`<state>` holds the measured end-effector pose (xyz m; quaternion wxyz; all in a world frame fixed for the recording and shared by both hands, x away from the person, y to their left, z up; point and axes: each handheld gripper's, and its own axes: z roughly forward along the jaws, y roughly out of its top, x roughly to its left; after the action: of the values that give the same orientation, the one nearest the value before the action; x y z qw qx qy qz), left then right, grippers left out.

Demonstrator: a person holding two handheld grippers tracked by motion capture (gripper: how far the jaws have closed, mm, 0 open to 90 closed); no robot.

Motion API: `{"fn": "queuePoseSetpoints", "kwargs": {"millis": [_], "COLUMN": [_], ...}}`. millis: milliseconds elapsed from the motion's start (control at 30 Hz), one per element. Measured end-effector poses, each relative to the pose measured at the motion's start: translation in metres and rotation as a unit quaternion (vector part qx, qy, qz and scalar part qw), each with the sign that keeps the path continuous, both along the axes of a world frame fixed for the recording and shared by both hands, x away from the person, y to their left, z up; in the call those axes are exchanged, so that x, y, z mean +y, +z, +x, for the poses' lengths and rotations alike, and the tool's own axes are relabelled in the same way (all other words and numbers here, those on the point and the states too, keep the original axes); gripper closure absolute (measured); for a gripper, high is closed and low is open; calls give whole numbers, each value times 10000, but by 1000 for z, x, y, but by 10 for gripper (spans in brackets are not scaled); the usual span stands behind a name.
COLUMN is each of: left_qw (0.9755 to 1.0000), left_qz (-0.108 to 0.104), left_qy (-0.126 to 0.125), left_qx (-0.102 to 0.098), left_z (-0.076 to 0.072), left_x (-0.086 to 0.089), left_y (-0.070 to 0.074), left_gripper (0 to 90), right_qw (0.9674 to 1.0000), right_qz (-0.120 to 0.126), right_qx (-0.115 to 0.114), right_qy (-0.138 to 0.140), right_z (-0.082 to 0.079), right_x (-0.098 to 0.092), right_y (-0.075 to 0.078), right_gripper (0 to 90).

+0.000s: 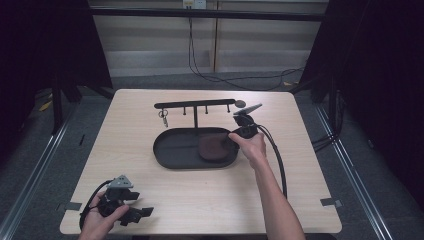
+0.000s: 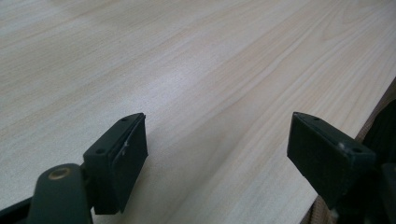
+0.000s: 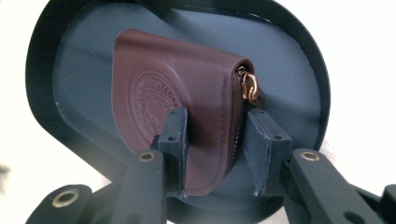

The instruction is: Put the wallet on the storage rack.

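A brown leather zip pouch [image 3: 177, 79] with an embossed round seal and a gold zipper pull [image 3: 251, 87] stands on edge between the jaws of my right gripper [image 3: 212, 135], which is shut on it. The pouch hangs just over the floor of a black oval tray [image 3: 42, 79]. From the high view, the right gripper [image 1: 235, 136] reaches in over the tray's right end [image 1: 162, 155], where the pouch [image 1: 212, 149] shows as a dark brown patch. My left gripper [image 1: 142, 212] rests at the table's front left corner. Its jaws [image 2: 215, 135] stand wide apart over bare wood.
Behind the tray rises a black rack with several hooks [image 1: 195, 105]; a set of keys [image 1: 163, 117] hangs from its left hook. The light wooden table [image 1: 150, 185] has its front edge close to the left gripper. The right gripper's cable [image 1: 280, 160] trails along the person's forearm.
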<state>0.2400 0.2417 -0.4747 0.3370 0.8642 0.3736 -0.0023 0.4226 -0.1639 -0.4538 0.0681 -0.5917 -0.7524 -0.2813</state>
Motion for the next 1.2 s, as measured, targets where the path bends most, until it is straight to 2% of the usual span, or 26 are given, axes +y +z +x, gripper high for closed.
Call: {"fn": "queuePoseSetpoints", "kwargs": {"millis": [200, 300, 467, 533, 600, 733, 867, 1000, 1200], "left_qw": [10000, 10000, 10000, 10000, 10000, 10000, 10000, 10000, 9999], "left_qz": [-9, -10, -11, -21, -19, -26, -26, -21, -42], "left_qy": [11, 5, -4, 3, 4, 20, 21, 54, 101], "left_qx": [-8, -1, 3, 5, 15, 6, 3, 11, 5], "left_z": [0, 0, 0, 0, 0, 0, 1, 1, 2], "left_x": [-1, -1, -1, -1, 0, 0, 0, 0, 1], "left_y": [0, -1, 0, 0, 0, 0, 0, -1, 0], "left_gripper": [201, 201, 201, 201, 201, 201, 201, 202, 201], "right_qw": [10000, 10000, 9999, 10000, 10000, 10000, 9996, 9989, 9982], "right_qz": [33, -83, 97, 30, 82, -19, 34, 80, 84], "right_qx": [-6, 16, 65, 0, 22, -90, -222, -439, -599], "right_qy": [-58, -15, -58, -41, -11, -21, -147, -128, -38], "right_z": [0, 0, 0, 0, 0, 0, -3, -6, -13], "right_x": [0, 2, 5, 7, 9, 7, 2, -2, -6], "right_y": [-2, -5, -10, -10, -9, -6, -1, 6, 12], "right_gripper": [597, 611, 601, 576, 486, 415, 344, 317, 271]}}
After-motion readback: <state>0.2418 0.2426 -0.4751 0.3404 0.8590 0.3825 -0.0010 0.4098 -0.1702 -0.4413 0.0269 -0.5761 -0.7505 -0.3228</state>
